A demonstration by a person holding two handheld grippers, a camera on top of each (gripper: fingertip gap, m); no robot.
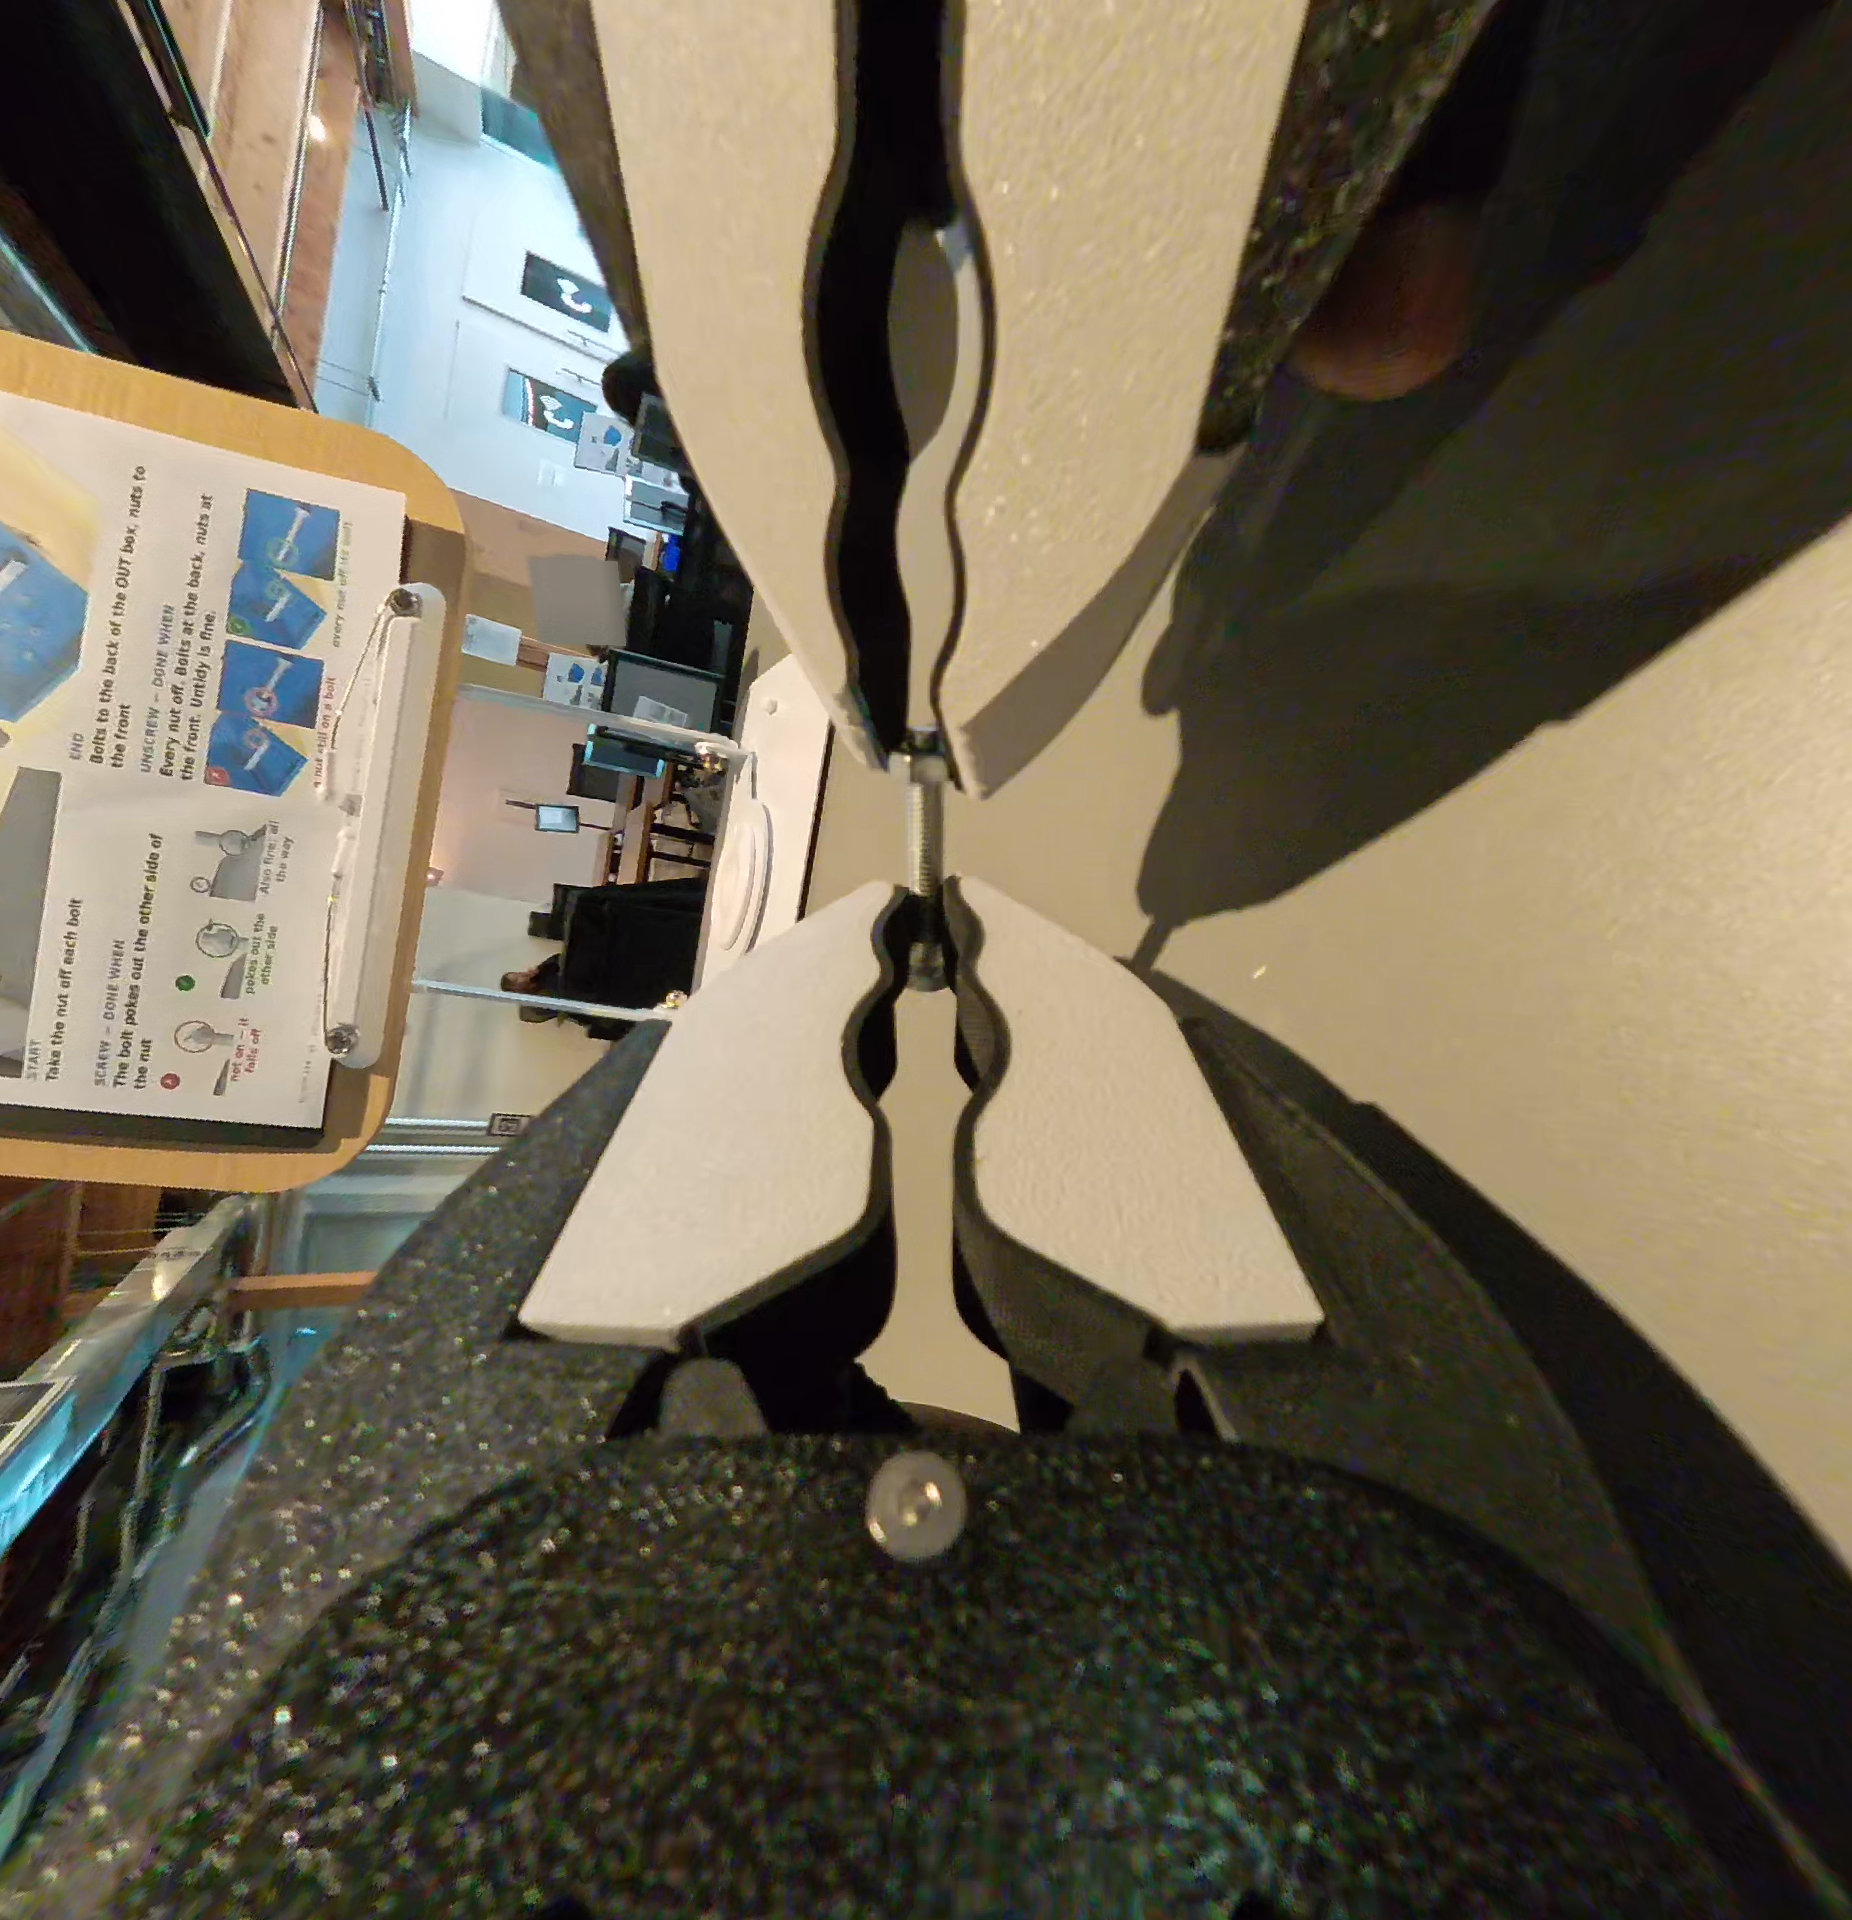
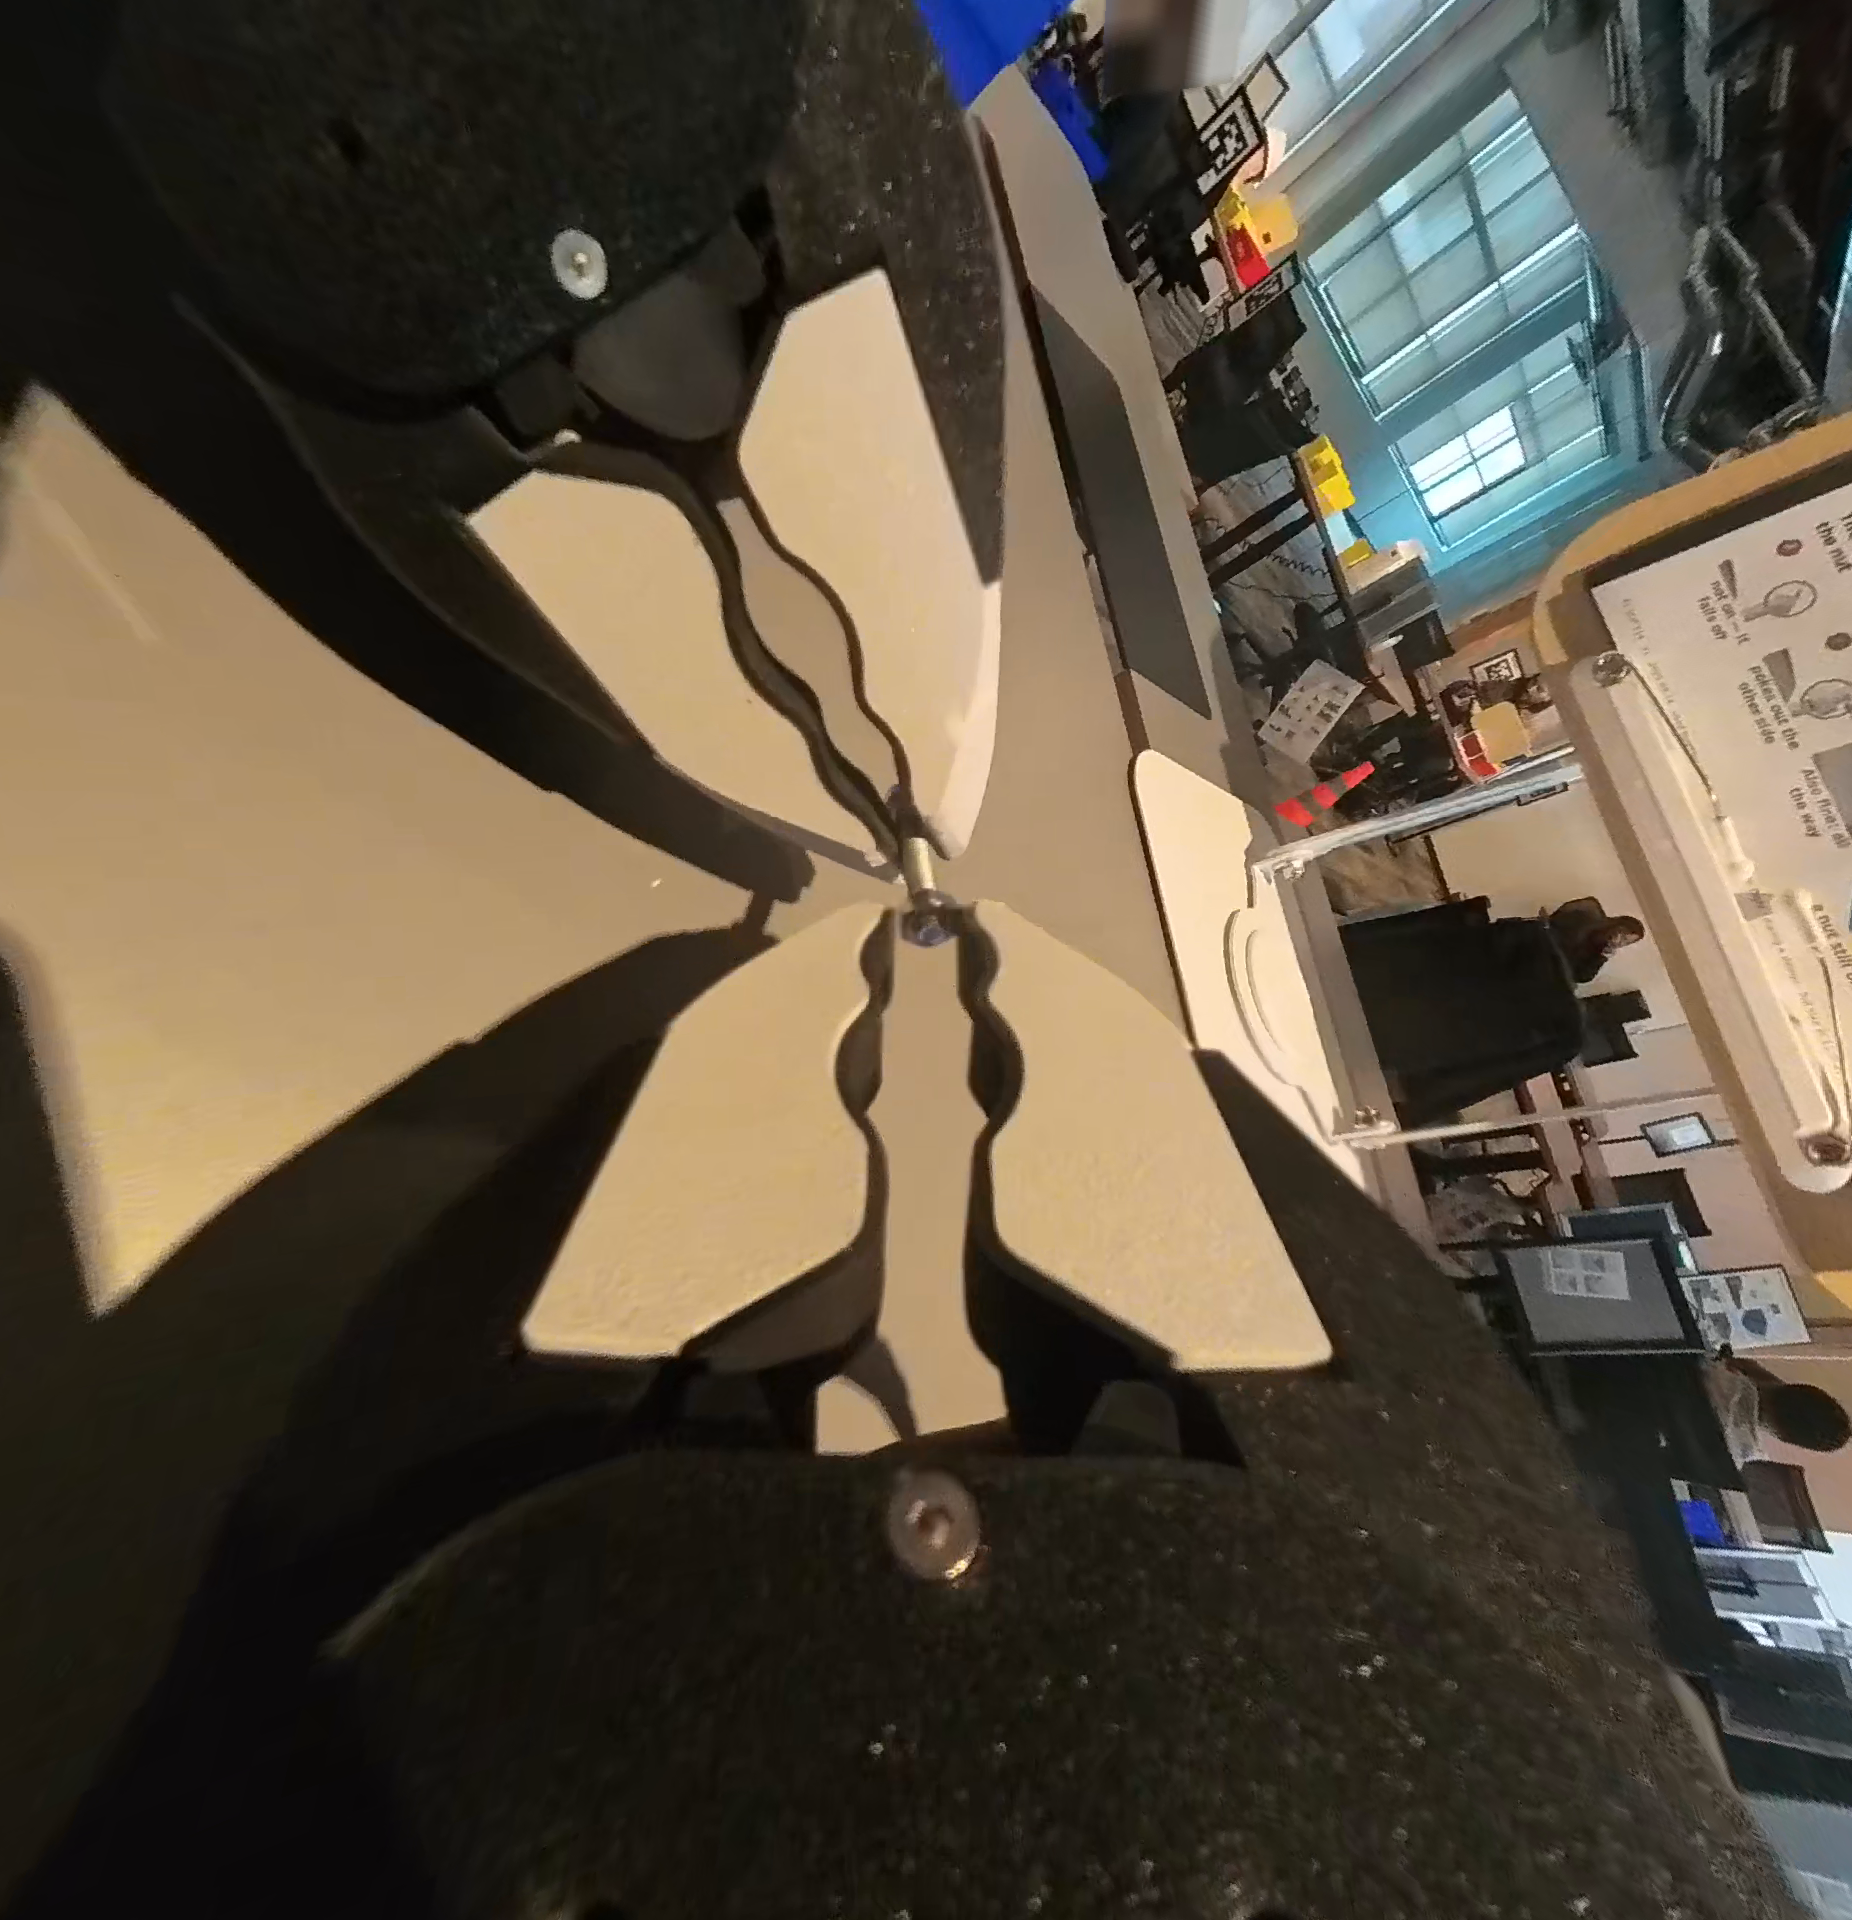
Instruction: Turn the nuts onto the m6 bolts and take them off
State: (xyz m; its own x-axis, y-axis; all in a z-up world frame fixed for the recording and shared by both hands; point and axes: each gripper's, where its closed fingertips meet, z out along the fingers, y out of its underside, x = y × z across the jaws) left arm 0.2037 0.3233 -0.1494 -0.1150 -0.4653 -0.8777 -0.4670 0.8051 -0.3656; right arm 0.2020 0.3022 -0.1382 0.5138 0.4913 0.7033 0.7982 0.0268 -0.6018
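My two grippers face each other tip to tip above a white table (image 1: 1524, 935). My left gripper (image 1: 922, 904) is shut on a silver threaded bolt (image 1: 922, 831), whose head sits back between its fingers. My right gripper (image 1: 917, 743) comes in from the top of the left wrist view and is shut on a small nut (image 1: 920, 742) at the bolt's far end. In the right wrist view my right gripper (image 2: 927, 920) holds the nut (image 2: 927, 935). The short bolt (image 2: 919, 871) runs from it to the left gripper (image 2: 906, 821) at upper left.
A wooden board with a printed instruction sheet (image 1: 174, 779) stands at the table's far side and also shows in the right wrist view (image 2: 1732, 727). A person's finger (image 1: 1389, 312) rests on the right gripper's body. Desks, monitors and seated people fill the room behind. Left and right tips are no more than a few centimetres apart.
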